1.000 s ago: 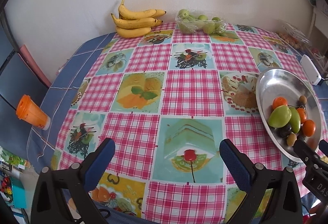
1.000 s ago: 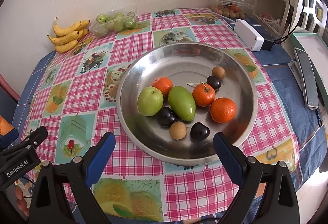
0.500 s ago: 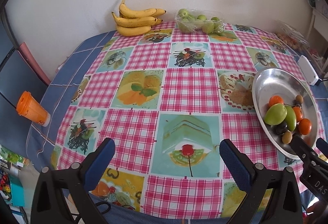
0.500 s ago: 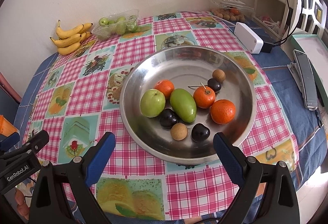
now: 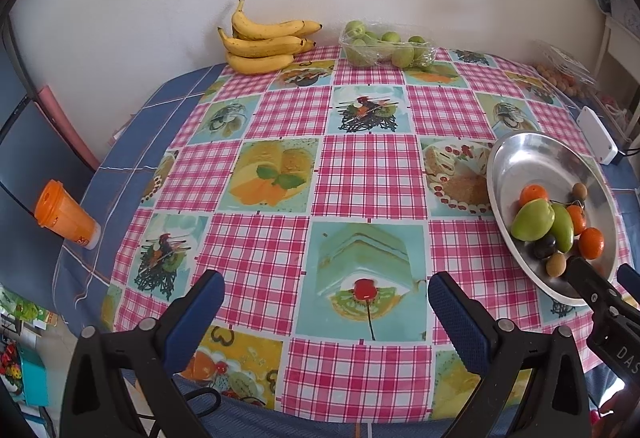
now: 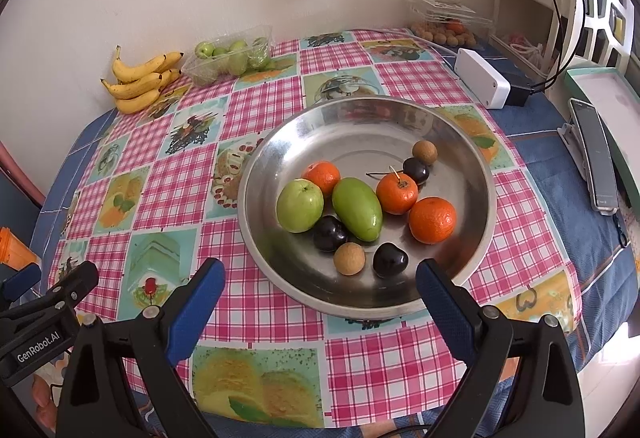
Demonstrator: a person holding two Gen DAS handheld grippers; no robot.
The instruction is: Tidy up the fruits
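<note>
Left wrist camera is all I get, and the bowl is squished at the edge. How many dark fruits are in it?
Observer: Three dark fruits lie in the metal bowl. One sits near the front rim, where your view hides it.
Operator: Is the other gripper holding anything?
Observer: No. The right gripper is open and empty, just short of the bowl's near rim.
Operator: What's on the far side of the bowl?
Observer: What looks like a phone lies on the blue cloth to the bowl's right.
</note>
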